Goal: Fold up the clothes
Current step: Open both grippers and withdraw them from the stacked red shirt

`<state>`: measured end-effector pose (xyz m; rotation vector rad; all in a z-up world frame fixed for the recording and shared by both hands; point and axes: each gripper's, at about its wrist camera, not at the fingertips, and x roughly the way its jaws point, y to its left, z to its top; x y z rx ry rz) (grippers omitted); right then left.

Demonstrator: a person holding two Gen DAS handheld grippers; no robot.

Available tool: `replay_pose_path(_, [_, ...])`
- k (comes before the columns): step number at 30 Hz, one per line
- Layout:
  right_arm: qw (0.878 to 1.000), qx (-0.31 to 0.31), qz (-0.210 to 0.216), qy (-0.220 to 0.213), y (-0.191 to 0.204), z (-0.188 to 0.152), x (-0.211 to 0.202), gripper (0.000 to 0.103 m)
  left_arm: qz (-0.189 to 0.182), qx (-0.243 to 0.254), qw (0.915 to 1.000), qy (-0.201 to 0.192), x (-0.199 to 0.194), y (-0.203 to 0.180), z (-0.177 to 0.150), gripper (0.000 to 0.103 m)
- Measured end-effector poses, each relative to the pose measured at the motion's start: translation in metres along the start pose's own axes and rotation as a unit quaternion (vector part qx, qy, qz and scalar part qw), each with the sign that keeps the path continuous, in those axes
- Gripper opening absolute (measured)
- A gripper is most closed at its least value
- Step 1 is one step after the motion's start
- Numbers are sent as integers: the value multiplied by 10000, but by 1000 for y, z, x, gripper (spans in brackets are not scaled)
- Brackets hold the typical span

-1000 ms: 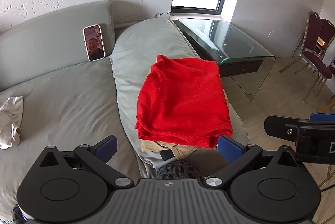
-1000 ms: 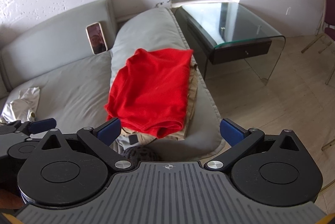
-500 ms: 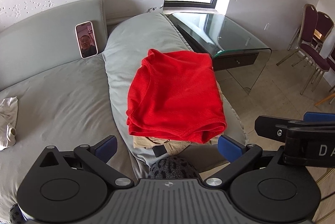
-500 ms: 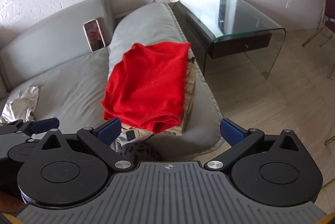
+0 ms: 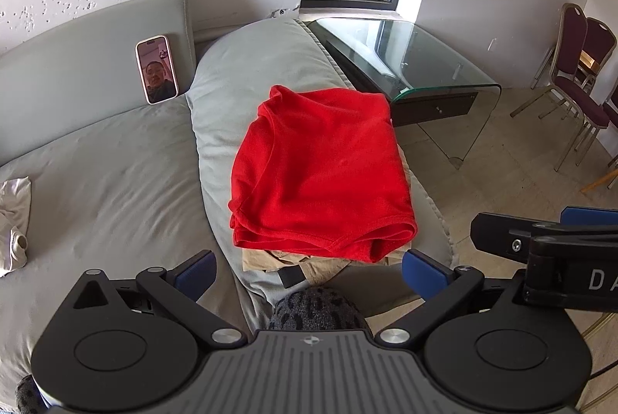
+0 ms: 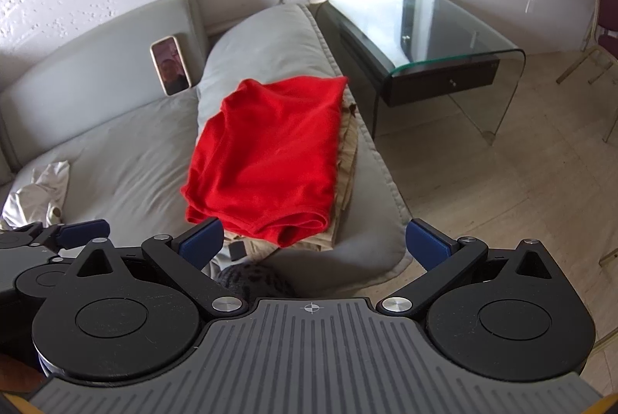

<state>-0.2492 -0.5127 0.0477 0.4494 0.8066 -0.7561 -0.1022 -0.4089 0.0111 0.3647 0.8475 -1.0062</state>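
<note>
A folded red garment (image 5: pixel 324 174) (image 6: pixel 270 155) lies on top of a folded tan garment (image 5: pixel 305 261) (image 6: pixel 343 159) on the grey sofa's arm cushion (image 5: pixel 247 74) (image 6: pixel 270 39). A crumpled white garment (image 5: pixel 13 220) (image 6: pixel 38 189) sits on the sofa seat at the far left. My left gripper (image 5: pixel 309 273) hovers open just short of the stack's near edge, holding nothing. My right gripper (image 6: pixel 313 244) is also open and empty, level with the stack's near edge. Each gripper shows at the side of the other's view.
A phone (image 5: pixel 156 69) (image 6: pixel 171 65) leans against the sofa back. A glass side table (image 5: pixel 417 62) (image 6: pixel 425 27) stands right of the sofa. Maroon chairs (image 5: pixel 579 74) stand at the far right. A dark speckled knitted item (image 5: pixel 316 309) lies just under the grippers.
Both views have shifted slightly, so the red stack sits a little further left and lower in the frames. The garments have not moved and both grippers stay open.
</note>
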Motion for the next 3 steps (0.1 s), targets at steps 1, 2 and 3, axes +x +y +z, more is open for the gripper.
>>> replay_pose_path(1, [10000,3,4,-2,0,0,0,103,-47,8,10000,-24,0,0,0,102])
replay_pose_path(2, [10000,3,12,-6,0,0,0,103,-110,3,9999,-40,-1,0,0,102])
replay_pose_path(3, [10000,1,13,-13,1,0,-1,103,-174,-6,9998,-54,-1,0,-1,102])
